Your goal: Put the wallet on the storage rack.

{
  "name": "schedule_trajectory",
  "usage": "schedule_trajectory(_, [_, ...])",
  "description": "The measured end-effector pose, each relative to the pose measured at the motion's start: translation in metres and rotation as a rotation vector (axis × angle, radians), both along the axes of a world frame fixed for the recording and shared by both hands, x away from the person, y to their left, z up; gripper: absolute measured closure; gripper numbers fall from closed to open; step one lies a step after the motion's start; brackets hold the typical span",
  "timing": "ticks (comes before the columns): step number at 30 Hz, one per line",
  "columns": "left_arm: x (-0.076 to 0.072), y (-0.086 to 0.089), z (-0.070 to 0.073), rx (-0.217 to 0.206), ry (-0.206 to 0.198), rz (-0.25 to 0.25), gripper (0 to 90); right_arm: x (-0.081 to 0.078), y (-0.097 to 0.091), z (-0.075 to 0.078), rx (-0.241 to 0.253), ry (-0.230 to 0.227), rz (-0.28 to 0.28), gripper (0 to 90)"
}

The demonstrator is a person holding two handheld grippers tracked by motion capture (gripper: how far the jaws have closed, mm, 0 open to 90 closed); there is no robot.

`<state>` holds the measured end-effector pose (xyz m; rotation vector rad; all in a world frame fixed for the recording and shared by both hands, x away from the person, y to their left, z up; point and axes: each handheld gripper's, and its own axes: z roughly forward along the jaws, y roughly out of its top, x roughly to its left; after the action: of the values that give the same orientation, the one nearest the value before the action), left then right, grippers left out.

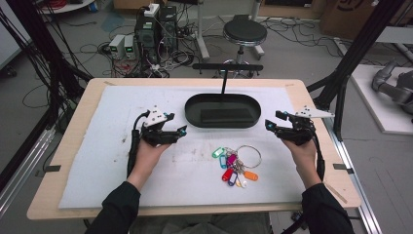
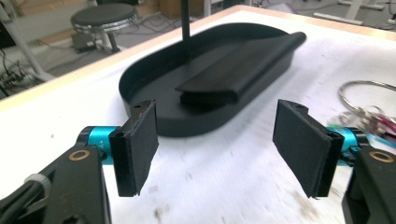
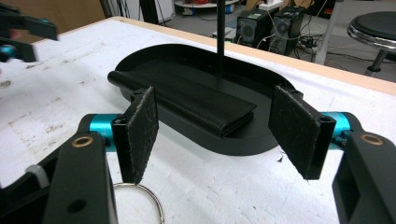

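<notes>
- The left tongs (image 1: 181, 130) hover over the white foam-covered surface (image 1: 97, 161), jaws spread wide with nothing between them, aimed toward the black oval tray (image 1: 195, 114).
- A folded black cloth (image 1: 229, 115) lies inside the tray.
- A steel ring of coloured plastic key tags (image 1: 234, 165) lies on the surface in front of the tray, between both hands.
- The right tongs (image 1: 271, 122) hang beside the tray's right end, jaws equally wide and empty.
</notes>
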<state>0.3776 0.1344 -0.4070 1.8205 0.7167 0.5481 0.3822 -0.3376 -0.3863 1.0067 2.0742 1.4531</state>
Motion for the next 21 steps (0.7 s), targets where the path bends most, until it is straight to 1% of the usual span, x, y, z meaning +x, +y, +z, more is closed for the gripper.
schedule_trajectory(1, [0.000,0.000,0.000,0.000,0.000,0.000,30.3,0.000,0.000,0.000,-0.002,0.001,0.000,33.5])
schedule_trajectory(2, [-0.007,0.007,0.002,-0.032,-0.011,0.004,30.3,0.000,0.001,0.000,-0.003,0.000,-0.002,33.5])
schedule_trajectory(3, [-0.007,0.007,0.002,-0.032,-0.011,0.004,30.3,0.000,0.001,0.000,-0.003,0.001,-0.003,33.5])
schedule_trajectory(4, [-0.011,0.010,0.002,-0.045,-0.011,0.003,30.1,0.000,0.000,0.000,-0.006,0.000,-0.003,33.5])
schedule_trajectory(7, [-0.021,0.022,0.003,-0.065,-0.003,0.001,28.9,0.001,0.000,-0.001,-0.006,0.008,-0.007,33.5])
schedule_trajectory(10, [-0.029,0.032,0.002,-0.067,0.012,0.009,26.7,0.000,-0.001,-0.001,-0.007,0.013,-0.011,33.0])
schedule_trajectory(12, [-0.035,0.042,0.001,-0.073,0.030,0.005,25.7,0.000,-0.001,-0.001,-0.006,0.012,-0.012,33.1])
schedule_trajectory(13, [-0.037,0.047,0.000,-0.075,0.034,0.002,22.6,-0.001,-0.002,-0.001,-0.005,0.014,-0.016,33.1])
schedule_trajectory(15, [-0.042,0.055,-0.001,-0.086,0.033,0.011,22.4,-0.001,-0.002,-0.001,-0.005,0.014,-0.019,33.1])
schedule_trajectory(16, [-0.045,0.060,-0.002,-0.094,0.033,0.025,22.3,-0.001,-0.003,-0.001,-0.005,0.014,-0.020,33.1])
schedule_trajectory(18, [-0.049,0.067,-0.004,-0.098,0.034,0.034,22.3,-0.001,-0.003,-0.002,-0.004,0.016,-0.023,33.0])
schedule_trajectory(21, [-0.052,0.074,-0.006,-0.099,0.030,0.057,22.3,-0.001,-0.002,-0.002,-0.010,0.020,-0.023,33.0])
